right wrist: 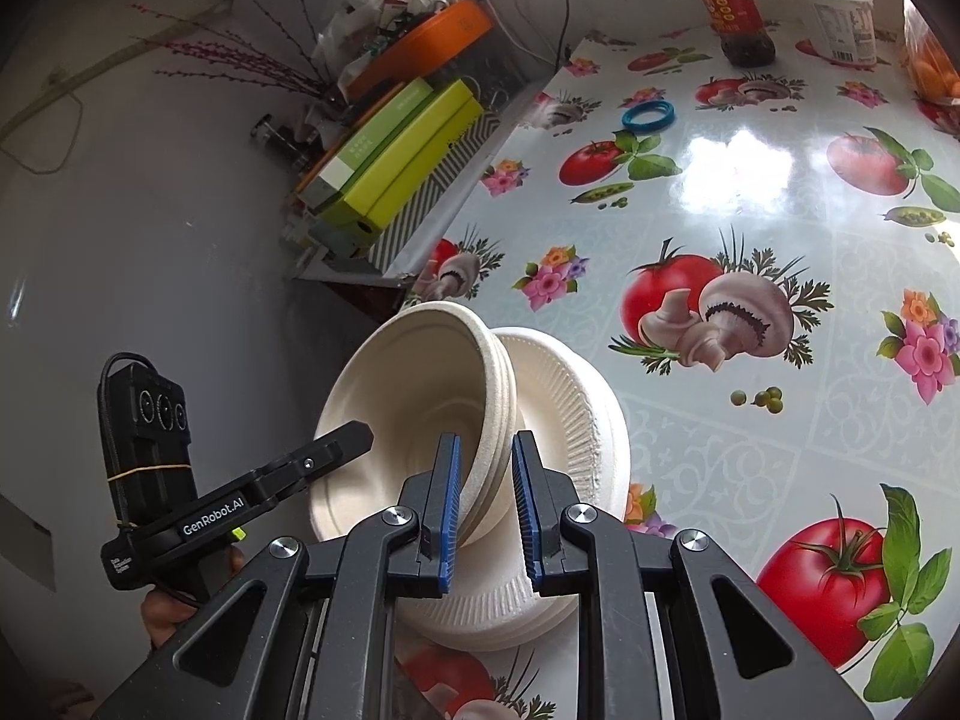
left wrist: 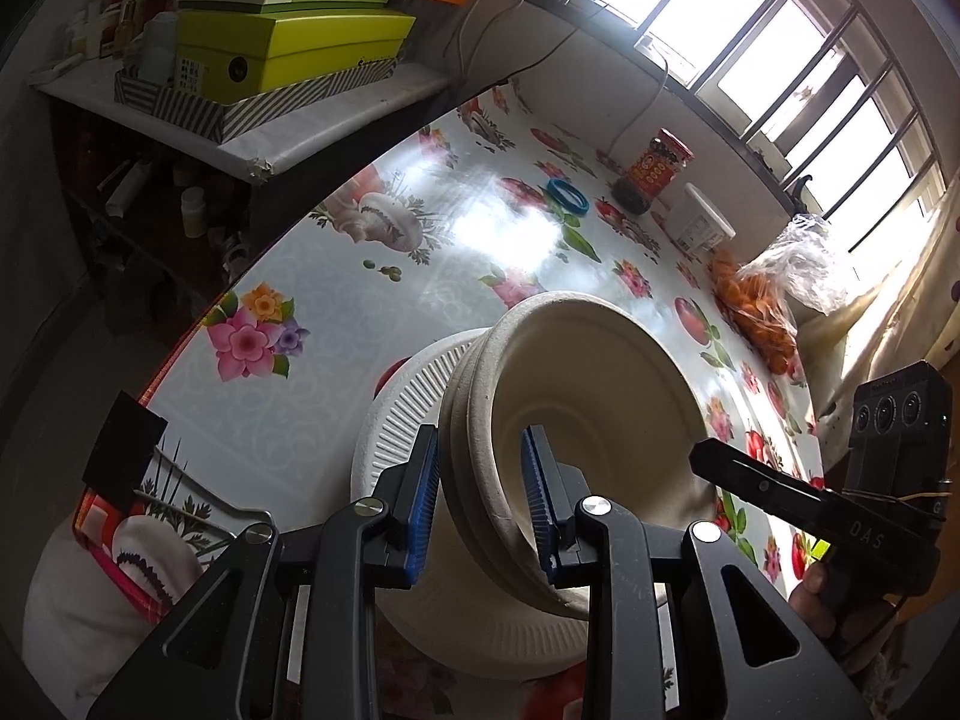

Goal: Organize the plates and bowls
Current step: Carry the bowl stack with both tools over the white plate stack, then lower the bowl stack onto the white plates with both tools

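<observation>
At frame centre, both the left gripper (left wrist: pixel 480 498) and right gripper (right wrist: pixel 485 495) pinch the tilted bowl stack (left wrist: pixel 576 396) above the plates (left wrist: pixel 396 414); uneven pull, probably, could split or drop it.

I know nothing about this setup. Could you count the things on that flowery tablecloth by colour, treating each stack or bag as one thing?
White or cream: 3 (bowl stack, plate stack, tub)
Red: 1 (jar)
Blue: 1 (ring)
Orange: 1 (bag of fruit)
Total: 6
</observation>
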{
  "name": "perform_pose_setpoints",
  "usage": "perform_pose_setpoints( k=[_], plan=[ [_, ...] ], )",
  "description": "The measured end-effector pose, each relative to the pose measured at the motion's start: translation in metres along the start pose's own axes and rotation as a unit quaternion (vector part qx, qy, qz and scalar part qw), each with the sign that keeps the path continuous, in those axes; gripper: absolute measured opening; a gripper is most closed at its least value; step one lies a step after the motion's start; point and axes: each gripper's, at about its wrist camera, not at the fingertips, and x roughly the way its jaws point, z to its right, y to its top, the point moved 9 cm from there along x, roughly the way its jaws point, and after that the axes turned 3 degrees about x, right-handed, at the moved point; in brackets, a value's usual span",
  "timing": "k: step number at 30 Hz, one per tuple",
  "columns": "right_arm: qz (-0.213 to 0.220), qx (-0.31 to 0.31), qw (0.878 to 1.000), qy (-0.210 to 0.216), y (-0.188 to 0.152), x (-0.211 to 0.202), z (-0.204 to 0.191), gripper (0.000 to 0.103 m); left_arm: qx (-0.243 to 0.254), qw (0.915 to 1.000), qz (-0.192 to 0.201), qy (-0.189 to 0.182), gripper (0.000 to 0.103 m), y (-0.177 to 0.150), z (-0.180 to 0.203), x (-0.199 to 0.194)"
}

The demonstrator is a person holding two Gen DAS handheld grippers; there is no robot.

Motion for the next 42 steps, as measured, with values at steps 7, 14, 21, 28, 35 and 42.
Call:
perform_pose_setpoints(
  k=[7, 14, 21, 28, 35, 42],
  plan=[
    [0.002, 0.007, 1.0, 0.004, 0.002, 0.001, 0.002, 0.019, -0.003, 1.0, 0.0, -0.003, 0.029, 0.0, -0.001, 0.003],
    [0.002, 0.008, 1.0, 0.005, 0.0, 0.0, 0.003, 0.019, -0.007, 1.0, -0.005, -0.006, 0.029, -0.002, 0.0, 0.005],
    [0.003, 0.009, 1.0, 0.006, 0.0, -0.001, 0.003, 0.019, -0.008, 0.9999, -0.005, -0.005, 0.029, -0.001, -0.002, 0.005],
    [0.006, 0.016, 1.0, 0.007, 0.001, -0.002, 0.003, 0.019, -0.004, 1.0, -0.006, 0.0, 0.029, -0.002, -0.002, 0.006],
    [0.012, 0.002, 1.0, -0.001, 0.001, -0.006, -0.001, 0.025, -0.015, 0.9998, -0.004, 0.013, 0.036, -0.002, -0.012, 0.004],
    [0.018, 0.004, 1.0, -0.004, 0.001, -0.006, -0.001, 0.031, -0.013, 0.9998, 0.003, 0.015, 0.036, -0.001, -0.012, -0.001]
  ],
)
